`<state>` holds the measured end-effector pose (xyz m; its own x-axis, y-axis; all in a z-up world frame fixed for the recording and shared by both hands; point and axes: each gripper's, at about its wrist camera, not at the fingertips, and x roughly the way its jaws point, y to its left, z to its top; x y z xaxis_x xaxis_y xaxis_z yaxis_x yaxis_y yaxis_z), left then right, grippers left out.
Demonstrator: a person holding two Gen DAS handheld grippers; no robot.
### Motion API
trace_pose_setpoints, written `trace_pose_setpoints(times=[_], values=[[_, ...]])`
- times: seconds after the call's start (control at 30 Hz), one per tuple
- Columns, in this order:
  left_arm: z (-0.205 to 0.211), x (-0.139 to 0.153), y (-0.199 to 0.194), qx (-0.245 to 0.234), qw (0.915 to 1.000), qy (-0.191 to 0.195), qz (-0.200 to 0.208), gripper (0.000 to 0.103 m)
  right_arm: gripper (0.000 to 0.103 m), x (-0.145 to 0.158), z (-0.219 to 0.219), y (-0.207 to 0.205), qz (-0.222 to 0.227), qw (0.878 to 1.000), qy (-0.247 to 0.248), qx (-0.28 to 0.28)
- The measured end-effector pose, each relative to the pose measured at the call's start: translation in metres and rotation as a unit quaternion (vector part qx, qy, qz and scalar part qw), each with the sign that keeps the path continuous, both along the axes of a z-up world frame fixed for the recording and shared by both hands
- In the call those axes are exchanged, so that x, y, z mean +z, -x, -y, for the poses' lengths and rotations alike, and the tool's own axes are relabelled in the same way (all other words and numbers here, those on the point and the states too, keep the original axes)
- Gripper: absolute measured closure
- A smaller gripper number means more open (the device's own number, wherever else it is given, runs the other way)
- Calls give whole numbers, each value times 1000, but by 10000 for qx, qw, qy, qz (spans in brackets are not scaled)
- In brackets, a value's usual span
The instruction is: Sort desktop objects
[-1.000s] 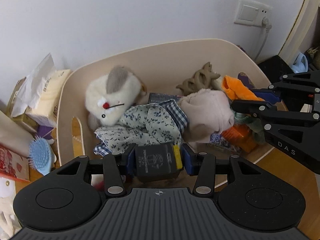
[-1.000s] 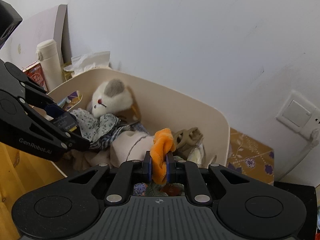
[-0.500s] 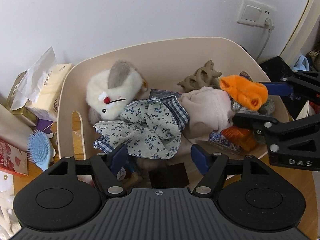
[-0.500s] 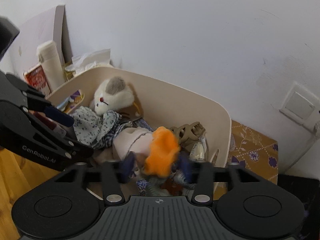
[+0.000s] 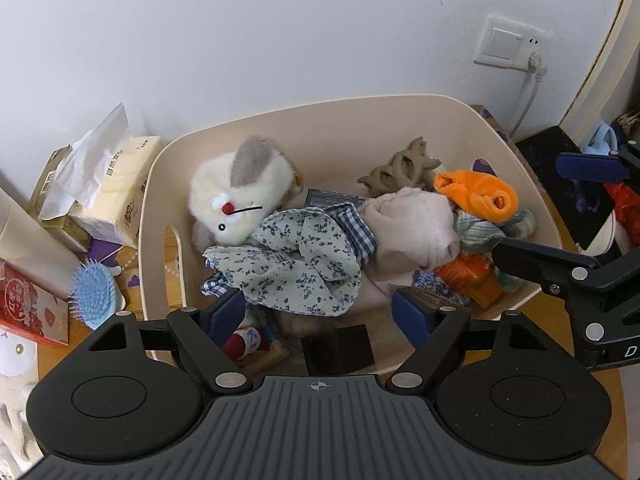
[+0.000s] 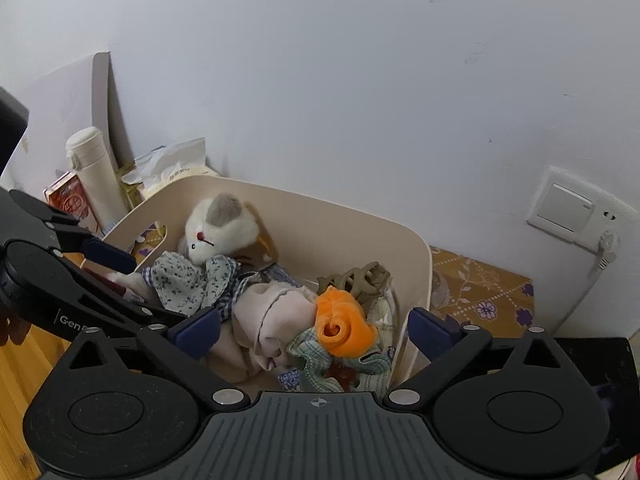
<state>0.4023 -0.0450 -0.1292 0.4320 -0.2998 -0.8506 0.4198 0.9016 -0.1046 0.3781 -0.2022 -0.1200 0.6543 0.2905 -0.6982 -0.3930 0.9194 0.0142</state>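
Orange cloth roll [image 6: 340, 326] sits on top of the pile at the right end of the beige bin [image 5: 360, 108], and we use that bin as our landmark. It rests on a striped green cloth [image 6: 316, 350], just beside the pink fleece bundle [image 5: 408, 232]. Our right claw [image 6: 314, 330] hangs over it with jaws opening wide; the roll lies below them, untouched by the pads. Our left claw [image 5: 320, 312] is at the bin's near wall, jaws also opening, nothing pinched. A small black box [image 5: 338, 346] lies beneath them on the bin floor.

We judge the step in hand to be the release. To do it well, we should lift both claws straight up clear of the bin rim so no fabric snags on a pad, then check that the roll stays put on the heap.

Bin contents: white plush toy [image 5: 236, 196] at the left end, floral cloth [image 5: 304, 268] across the middle, brown hair clip [image 5: 400, 168] by the far wall, orange packet [image 5: 468, 276] low at the right.

Outside, left of the bin: tissue pack [image 5: 120, 188], blue hairbrush [image 5: 94, 292], red box [image 5: 28, 308] on the surface.
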Motion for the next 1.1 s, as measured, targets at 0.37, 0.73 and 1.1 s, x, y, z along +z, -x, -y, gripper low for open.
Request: trace_pose_setpoints(times=[0.37, 0.73, 1.1], values=[[-27, 28, 20, 519, 9985, 54, 188, 19, 0, 26, 3, 28, 250, 9990, -172, -342], [-58, 70, 60, 667, 9960, 213, 562, 19, 0, 60, 4, 73, 530, 9965, -249, -599], [-88, 109, 112, 626, 9922, 310, 1035, 19, 0, 96, -7, 125, 600, 9946, -263, -803]])
